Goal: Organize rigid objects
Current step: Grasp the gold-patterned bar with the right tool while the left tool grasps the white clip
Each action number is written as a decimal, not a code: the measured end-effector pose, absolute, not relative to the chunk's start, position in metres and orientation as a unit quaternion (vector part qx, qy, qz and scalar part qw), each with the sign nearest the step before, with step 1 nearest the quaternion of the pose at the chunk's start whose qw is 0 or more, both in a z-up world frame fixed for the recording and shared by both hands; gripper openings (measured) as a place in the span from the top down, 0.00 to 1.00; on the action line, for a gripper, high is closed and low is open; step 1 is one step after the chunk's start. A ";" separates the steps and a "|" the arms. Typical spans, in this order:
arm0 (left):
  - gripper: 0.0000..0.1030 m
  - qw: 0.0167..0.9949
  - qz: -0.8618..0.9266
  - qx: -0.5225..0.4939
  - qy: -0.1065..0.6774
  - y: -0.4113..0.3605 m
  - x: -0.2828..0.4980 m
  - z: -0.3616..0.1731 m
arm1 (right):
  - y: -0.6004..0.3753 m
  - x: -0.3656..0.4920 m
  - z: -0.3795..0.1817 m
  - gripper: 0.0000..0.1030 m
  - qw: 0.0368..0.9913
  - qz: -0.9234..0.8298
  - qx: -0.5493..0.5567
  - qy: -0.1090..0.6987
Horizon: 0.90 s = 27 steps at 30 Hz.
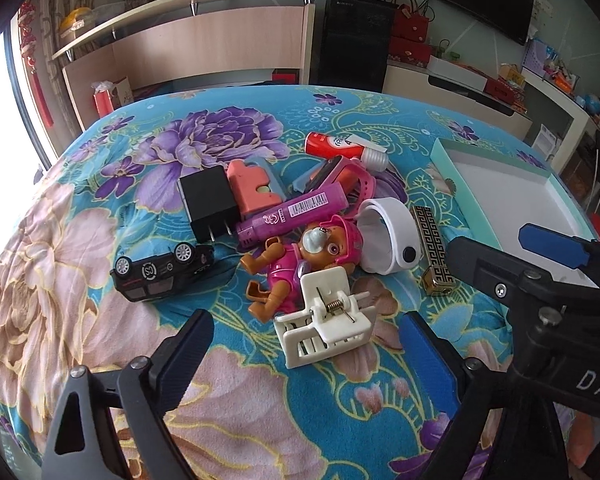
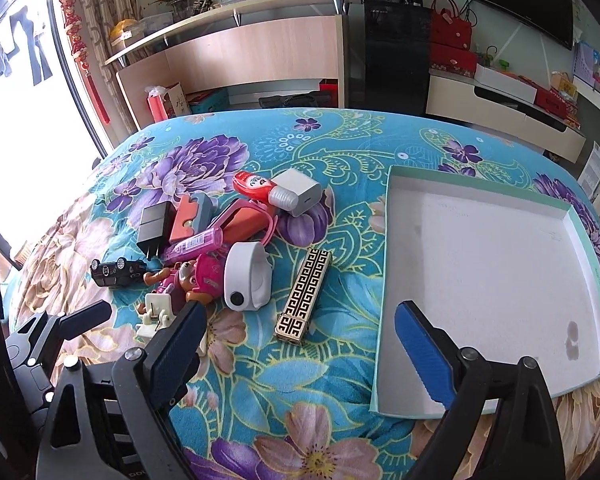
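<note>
A pile of small objects lies on the flowered cloth [image 1: 80, 240]. It holds a white spring clip [image 1: 324, 316], a pink pup figure [image 1: 300, 264], a black toy car [image 1: 160, 272], a black plug [image 1: 210, 204], a purple tube [image 1: 292, 216], a white wristband [image 1: 392, 236] and a gold patterned lighter [image 2: 306, 292]. My left gripper [image 1: 308, 318] is open, its fingers either side of the clip without touching it. My right gripper [image 2: 300, 308] is open just short of the lighter's near end. A shallow teal-edged tray [image 2: 500, 280] with a white floor lies to the right.
Further back in the pile are a red bottle [image 2: 256, 188], a white charger cube [image 2: 298, 192], a pink watch [image 1: 348, 176] and a salmon block [image 1: 252, 188]. Beyond the table's far edge stand shelves [image 2: 240, 40] and a dark cabinet [image 2: 392, 52].
</note>
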<state>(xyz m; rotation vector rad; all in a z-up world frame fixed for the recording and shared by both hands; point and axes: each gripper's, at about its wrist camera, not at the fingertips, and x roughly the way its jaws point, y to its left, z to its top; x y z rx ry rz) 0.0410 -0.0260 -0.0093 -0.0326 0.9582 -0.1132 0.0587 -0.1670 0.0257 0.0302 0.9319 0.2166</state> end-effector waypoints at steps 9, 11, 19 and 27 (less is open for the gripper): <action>0.29 0.876 -0.048 -0.034 0.478 -0.024 0.048 -0.026 | -0.167 0.077 0.003 0.44 0.872 0.100 0.019 0.479; 0.34 0.878 -0.045 -0.041 0.474 -0.021 0.047 -0.025 | -0.166 0.082 -0.001 0.49 0.868 0.096 0.020 0.486; 0.41 0.879 -0.052 -0.050 0.471 -0.016 0.047 -0.025 | -0.157 0.101 -0.015 0.65 0.854 0.088 0.019 0.512; 0.41 0.879 -0.057 -0.056 0.469 -0.013 0.047 -0.027 | -0.148 0.113 -0.027 0.72 0.846 0.070 0.005 0.528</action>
